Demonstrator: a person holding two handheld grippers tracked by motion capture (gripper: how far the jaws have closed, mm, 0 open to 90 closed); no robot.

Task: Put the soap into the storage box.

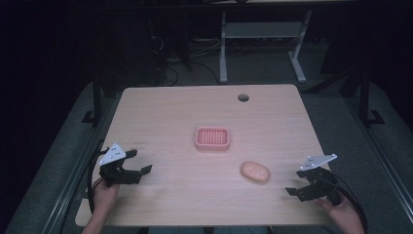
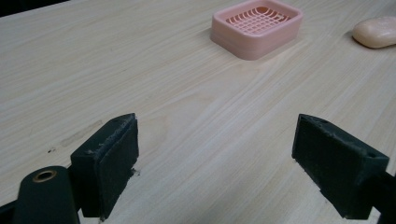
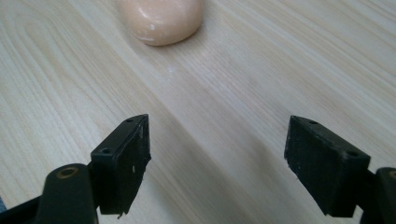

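A pink slatted soap dish [image 1: 212, 138] sits near the middle of the wooden table [image 1: 185, 112]. A peach bar of soap [image 1: 255, 171] lies to its right and nearer me. My left gripper [image 1: 139, 167] hovers at the table's near left, open and empty, pointing right. My right gripper [image 1: 298, 187] is at the near right, open and empty, pointing left toward the soap. The left gripper view has the soap dish [image 2: 256, 26] far ahead and the soap [image 2: 375, 32] at the right edge. Just ahead of the open jaws in the right gripper view lies the soap [image 3: 161, 18].
A round cable hole [image 1: 243, 97] is near the table's far edge. Beyond the table stand a white desk frame [image 1: 263, 44] and dark floor with cables. Bare wood lies between the grippers and around the dish.
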